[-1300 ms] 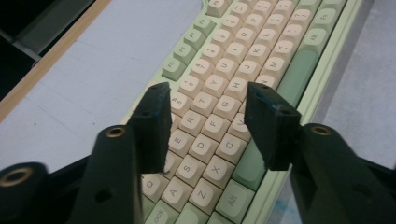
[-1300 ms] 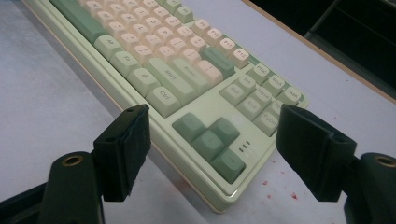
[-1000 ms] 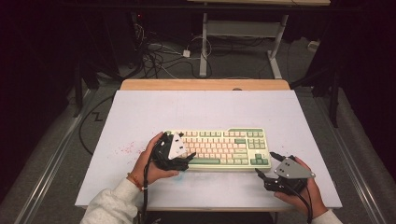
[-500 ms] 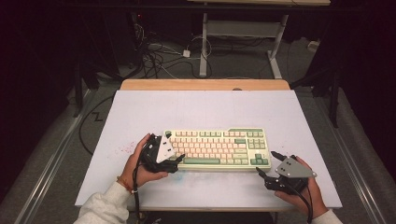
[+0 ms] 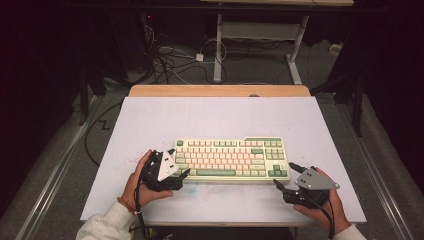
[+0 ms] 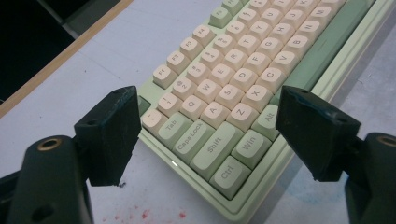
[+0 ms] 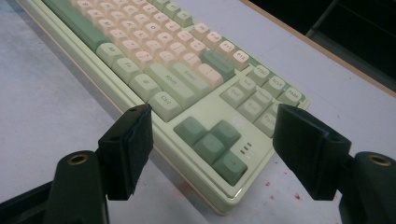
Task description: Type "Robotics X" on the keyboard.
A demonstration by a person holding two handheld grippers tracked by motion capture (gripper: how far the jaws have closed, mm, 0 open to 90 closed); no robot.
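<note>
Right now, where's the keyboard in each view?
High view: keyboard centre of the table, between both grippers.
Left gripper view: its Ctrl/Shift end, centre to upper right.
Right gripper view: its arrow-key end, upper left to centre.
Shared landmark: green spacebar.

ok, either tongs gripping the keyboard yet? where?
No. Left tongs and right tongs stand open, each straddling a near corner of the keyboard without clamping.
</note>
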